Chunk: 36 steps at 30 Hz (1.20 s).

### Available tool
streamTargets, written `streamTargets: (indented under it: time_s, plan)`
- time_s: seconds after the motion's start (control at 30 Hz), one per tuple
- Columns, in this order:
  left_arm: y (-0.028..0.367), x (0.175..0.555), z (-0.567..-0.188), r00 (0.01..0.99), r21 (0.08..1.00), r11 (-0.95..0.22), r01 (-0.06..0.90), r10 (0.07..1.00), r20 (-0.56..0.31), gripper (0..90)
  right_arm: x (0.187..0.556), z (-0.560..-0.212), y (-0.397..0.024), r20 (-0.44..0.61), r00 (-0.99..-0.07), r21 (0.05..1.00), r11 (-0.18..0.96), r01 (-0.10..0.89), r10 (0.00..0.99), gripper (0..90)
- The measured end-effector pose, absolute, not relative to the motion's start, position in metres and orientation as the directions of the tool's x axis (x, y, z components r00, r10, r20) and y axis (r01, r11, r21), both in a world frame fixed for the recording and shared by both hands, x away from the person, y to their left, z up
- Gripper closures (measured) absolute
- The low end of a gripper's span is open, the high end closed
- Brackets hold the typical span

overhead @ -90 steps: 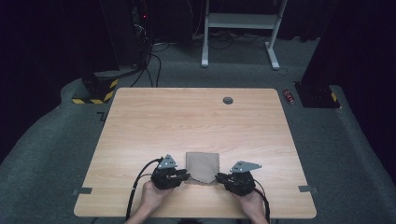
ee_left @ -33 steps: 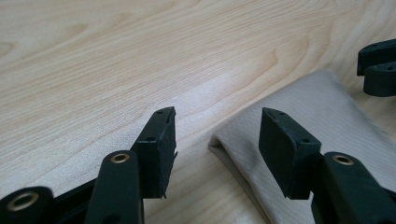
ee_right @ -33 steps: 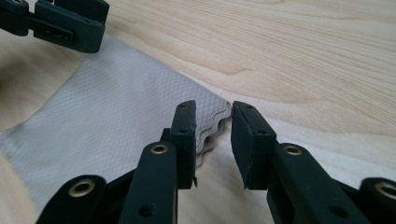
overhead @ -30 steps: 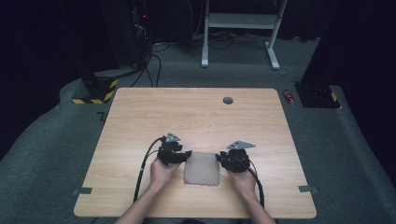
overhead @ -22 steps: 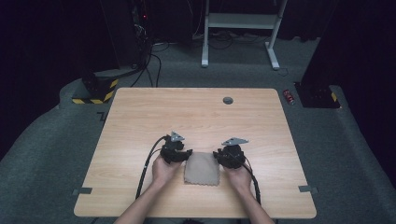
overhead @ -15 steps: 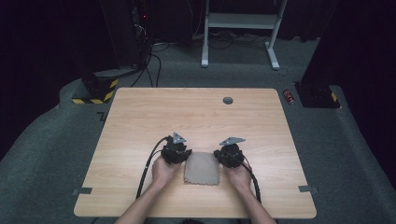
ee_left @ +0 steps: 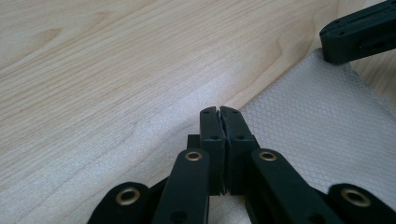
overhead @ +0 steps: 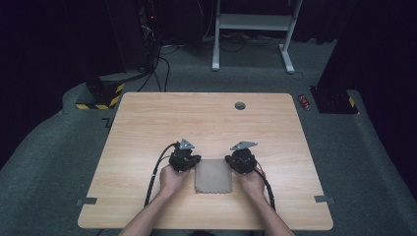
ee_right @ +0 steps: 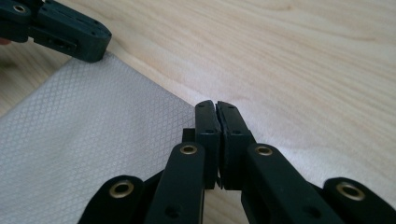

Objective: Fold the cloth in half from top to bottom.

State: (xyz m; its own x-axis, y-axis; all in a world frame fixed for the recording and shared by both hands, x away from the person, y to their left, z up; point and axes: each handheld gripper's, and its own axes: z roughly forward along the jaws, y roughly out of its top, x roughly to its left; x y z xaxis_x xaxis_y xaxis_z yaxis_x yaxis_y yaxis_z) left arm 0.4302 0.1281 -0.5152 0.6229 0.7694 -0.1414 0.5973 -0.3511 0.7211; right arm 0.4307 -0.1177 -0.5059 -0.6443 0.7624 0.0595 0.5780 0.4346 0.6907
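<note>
Fingers of both grippers, left (ee_left: 219,111) and right (ee_right: 216,105), pinched the cloth's (overhead: 213,175) far corners at 10 and 2 o'clock.

Pretty much the whole far half of the wooden table (overhead: 147,123) is open to pass over, just a small grey grommet (overhead: 240,105) near the back edge. Down front, the folded grey cloth (overhead: 213,176) fills the gap between both hands.
</note>
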Motion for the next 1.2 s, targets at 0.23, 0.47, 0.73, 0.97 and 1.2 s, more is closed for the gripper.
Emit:
streamTargets:
  time_s: [0.23, 0.47, 0.73, 0.97, 1.2]
  plan:
    - [0.131, 0.438, -0.506, 0.618, 0.733, -0.33, 0.595, 0.771, -0.155, 88.5, 0.438, -0.502, -0.116, 0.055, -0.632, 0.698, 0.423, 0.578, 0.773, 87.9]
    - [0.129, 0.459, -0.513, 0.574, 0.726, -0.283, 0.627, 0.797, -0.185, 88.5, 0.457, -0.507, -0.113, 0.047, -0.597, 0.685, 0.409, 0.602, 0.801, 87.7]
    - [0.131, 0.462, -0.519, 0.55, 0.72, -0.268, 0.64, 0.814, -0.187, 77.4, 0.466, -0.514, -0.111, 0.058, -0.58, 0.681, 0.392, 0.619, 0.813, 76.7]
    - [0.147, 0.446, -0.51, 0.527, 0.743, -0.237, 0.626, 0.831, -0.178, 57.9, 0.454, -0.506, -0.13, 0.098, -0.581, 0.717, 0.348, 0.604, 0.808, 65.4]
    - [0.168, 0.428, -0.506, 0.511, 0.757, -0.225, 0.613, 0.844, -0.163, 51.6, 0.436, -0.504, -0.153, 0.118, -0.567, 0.737, 0.311, 0.6, 0.815, 62.5]
